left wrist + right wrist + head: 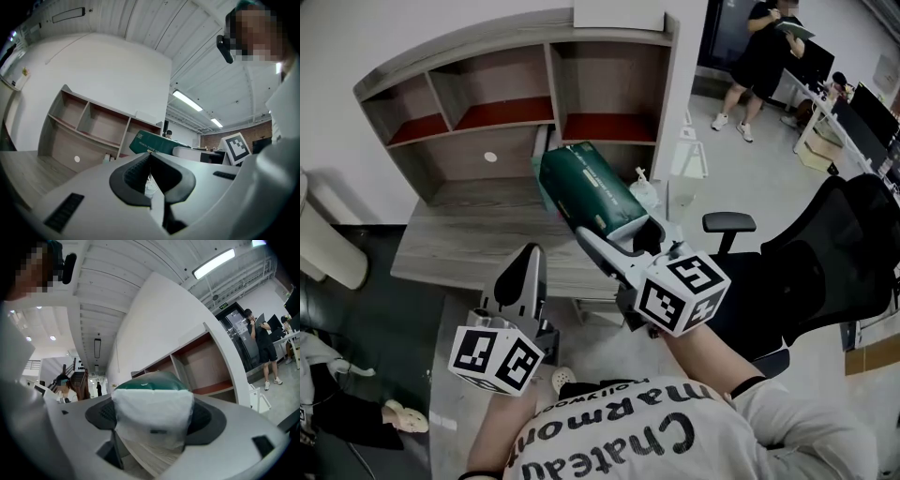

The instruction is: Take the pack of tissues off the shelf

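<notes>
Pack of tissues (586,187) at frame centre, white near end clamped in right gripper (626,232). Long axis runs up-left toward shelf (502,112); pack seems clear of it. Left gripper (529,253) lower left, jaws together, empty.

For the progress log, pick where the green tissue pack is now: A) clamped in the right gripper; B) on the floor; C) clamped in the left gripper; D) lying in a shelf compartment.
A: the right gripper has its jaws pressed on both sides of the tissue pack.
</notes>
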